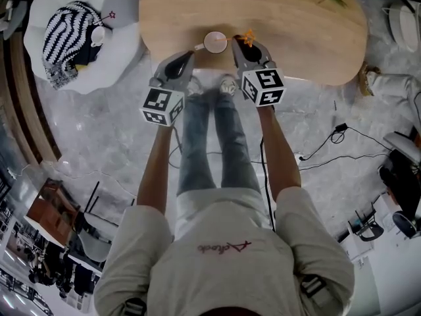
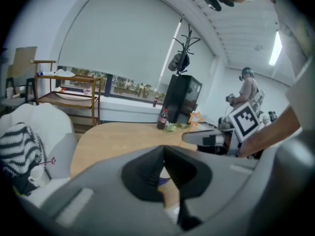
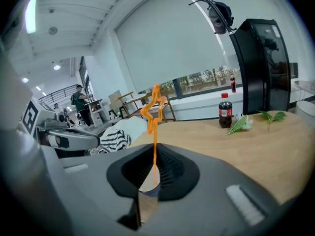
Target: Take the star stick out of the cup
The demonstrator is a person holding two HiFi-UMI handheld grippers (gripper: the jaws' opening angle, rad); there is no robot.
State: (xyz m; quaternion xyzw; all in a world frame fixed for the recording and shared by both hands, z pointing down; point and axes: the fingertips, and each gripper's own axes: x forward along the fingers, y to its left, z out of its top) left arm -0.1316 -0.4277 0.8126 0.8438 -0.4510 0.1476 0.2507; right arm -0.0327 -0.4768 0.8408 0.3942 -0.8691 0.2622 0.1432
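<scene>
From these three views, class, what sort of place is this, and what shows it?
Probably an office lounge or break area: a rounded wooden table, a tall black fridge beside a coat stand, and a white armchair with a striped cushion.

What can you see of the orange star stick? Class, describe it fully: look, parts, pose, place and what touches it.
The star stick is a thin orange rod topped with an open star outline, and it looks like plastic. It stands roughly upright, its shaft pinched between the ribbed pads of the right gripper, with the star above the jaws. Its lower end shows below them against the white cup; whether it touches the cup is unclear. It sits near the wooden table's front edge.
</scene>
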